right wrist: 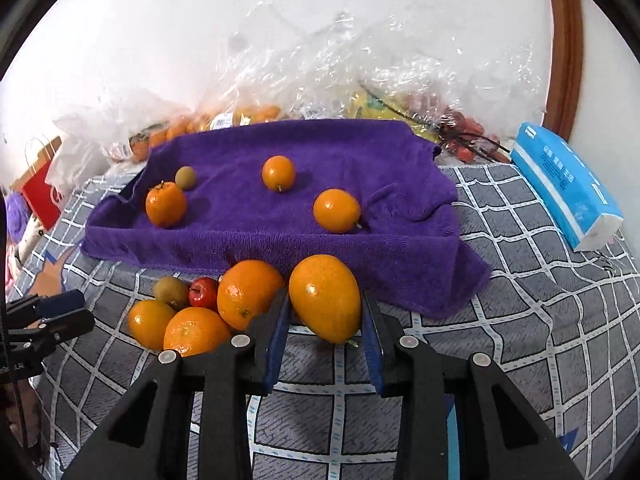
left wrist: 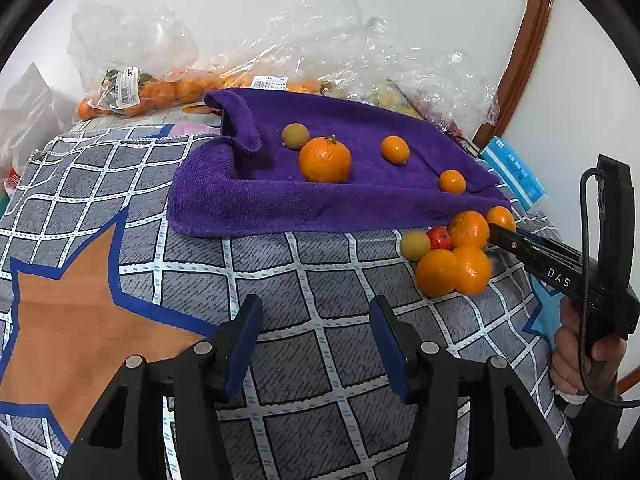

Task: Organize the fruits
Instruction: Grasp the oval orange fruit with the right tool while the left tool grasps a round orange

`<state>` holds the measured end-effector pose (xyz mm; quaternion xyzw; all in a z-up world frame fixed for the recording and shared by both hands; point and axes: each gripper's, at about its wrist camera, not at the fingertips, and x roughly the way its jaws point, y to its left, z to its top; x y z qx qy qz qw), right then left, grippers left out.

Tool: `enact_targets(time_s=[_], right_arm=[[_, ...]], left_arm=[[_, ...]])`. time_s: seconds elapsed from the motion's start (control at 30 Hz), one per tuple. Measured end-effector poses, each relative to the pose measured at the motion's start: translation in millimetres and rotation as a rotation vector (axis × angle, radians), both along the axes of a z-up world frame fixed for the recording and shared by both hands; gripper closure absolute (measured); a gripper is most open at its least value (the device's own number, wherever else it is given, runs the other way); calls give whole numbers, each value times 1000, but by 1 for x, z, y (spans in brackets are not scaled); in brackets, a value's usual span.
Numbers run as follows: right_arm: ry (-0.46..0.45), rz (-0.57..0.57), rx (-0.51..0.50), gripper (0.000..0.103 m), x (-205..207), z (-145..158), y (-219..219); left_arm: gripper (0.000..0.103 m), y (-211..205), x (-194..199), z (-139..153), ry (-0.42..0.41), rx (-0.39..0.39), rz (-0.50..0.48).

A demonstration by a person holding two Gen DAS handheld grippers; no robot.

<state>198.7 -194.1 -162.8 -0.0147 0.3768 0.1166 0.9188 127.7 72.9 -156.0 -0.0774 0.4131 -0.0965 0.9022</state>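
Observation:
A purple towel lies on the checked cloth and bears a big orange, a small green fruit and two small orange fruits. A pile of oranges, a red fruit and a green fruit sits before the towel's right end. My right gripper is shut on an oval orange fruit beside the pile. My left gripper is open and empty over the cloth.
Clear plastic bags of fruit lie behind the towel against the white wall. A blue tissue pack lies at the right. A brown door frame stands far right. A red paper bag stands far left.

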Motion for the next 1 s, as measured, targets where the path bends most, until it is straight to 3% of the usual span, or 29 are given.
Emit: enact_targets(time_s=[0.17,0.47,0.63,0.73,0.87,1.0], right_arm=[[-19,15,-13,69,-4,2,4],[-39,42,-23,69,-20,4,2],[-36,30,-26,69,-27,4,-8],[-33,15,-5,69,-31,4,-22],[-16,15,57,69,-37,3,-40],[-29,-16,106,69,-42,5,-55]], left_arm=[[50,3,-2,1,-12,-23,3],[52,-12,-9,6,-43,-29,-110],[62,-15,-8,6,-29,-19,-79],[62,-21,-7,11,5,-65,-86],[62,-47,-11,27,-39,27,-101],[62,-68,-2,29,-36,43,-121]])
